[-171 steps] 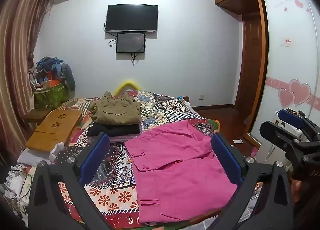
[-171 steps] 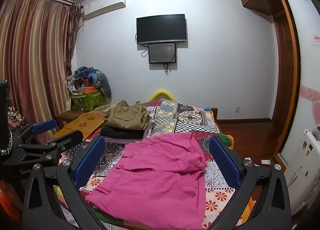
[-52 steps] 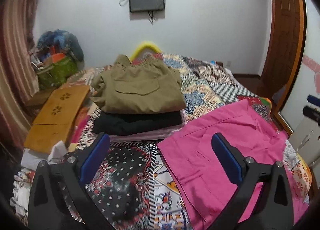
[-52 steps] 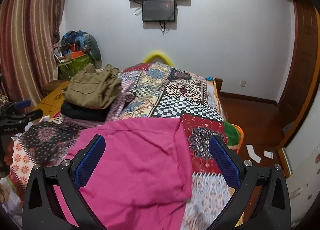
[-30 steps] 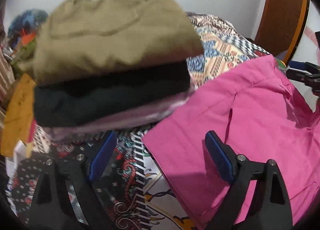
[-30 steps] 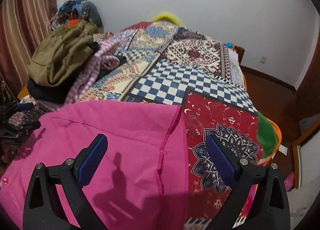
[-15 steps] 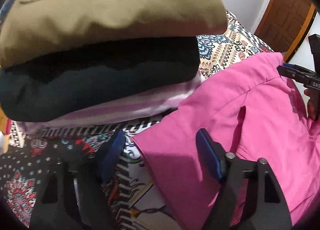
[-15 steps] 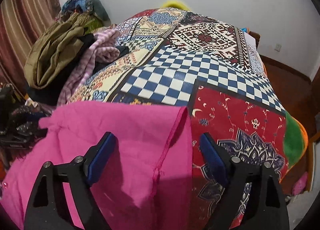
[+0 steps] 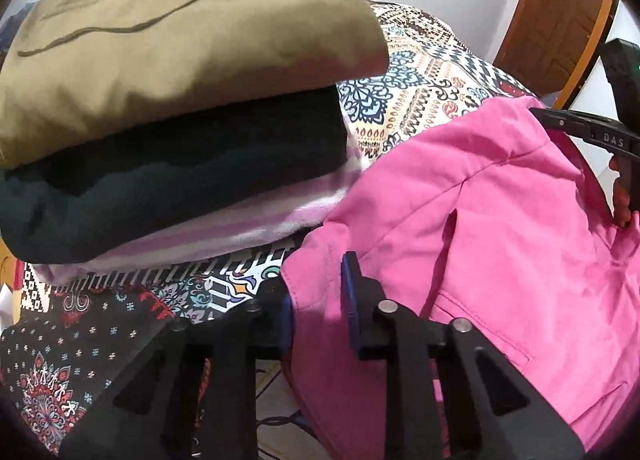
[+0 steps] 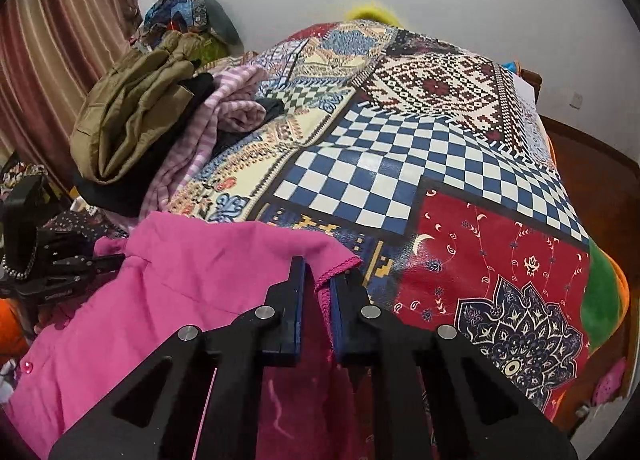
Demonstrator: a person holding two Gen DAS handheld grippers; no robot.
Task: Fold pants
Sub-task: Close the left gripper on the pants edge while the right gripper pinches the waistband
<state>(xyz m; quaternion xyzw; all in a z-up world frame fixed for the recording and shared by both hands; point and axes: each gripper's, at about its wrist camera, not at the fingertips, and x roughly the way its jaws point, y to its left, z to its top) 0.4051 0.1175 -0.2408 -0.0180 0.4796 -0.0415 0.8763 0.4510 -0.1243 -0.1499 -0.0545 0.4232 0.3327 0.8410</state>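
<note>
Pink pants [image 9: 500, 240] lie spread on the patterned bedspread [image 9: 420, 72]. My left gripper [image 9: 318, 300] is at their far left corner. Its jaws are closing, the blue pads [image 9: 350, 292] pinch the bunched pink cloth between them. My right gripper [image 10: 318, 288] is shut on the hemmed far right corner of the pink pants [image 10: 180, 300]. The hem stands up between its pads [image 10: 296, 300]. Each gripper also shows at the edge of the other view: the right gripper [image 9: 580, 132] and the left gripper [image 10: 80, 264].
A pile of folded clothes [image 9: 160, 60], olive on black on striped lilac, stands just beyond the left corner of the pants, close to the left gripper. The same pile [image 10: 128, 120] is at the left in the right wrist view. The checked bedspread [image 10: 400, 160] stretches beyond.
Both grippers came down and forward to the far edge of the pants. Their jaws went from wide open to closed on the cloth, one at each corner.
</note>
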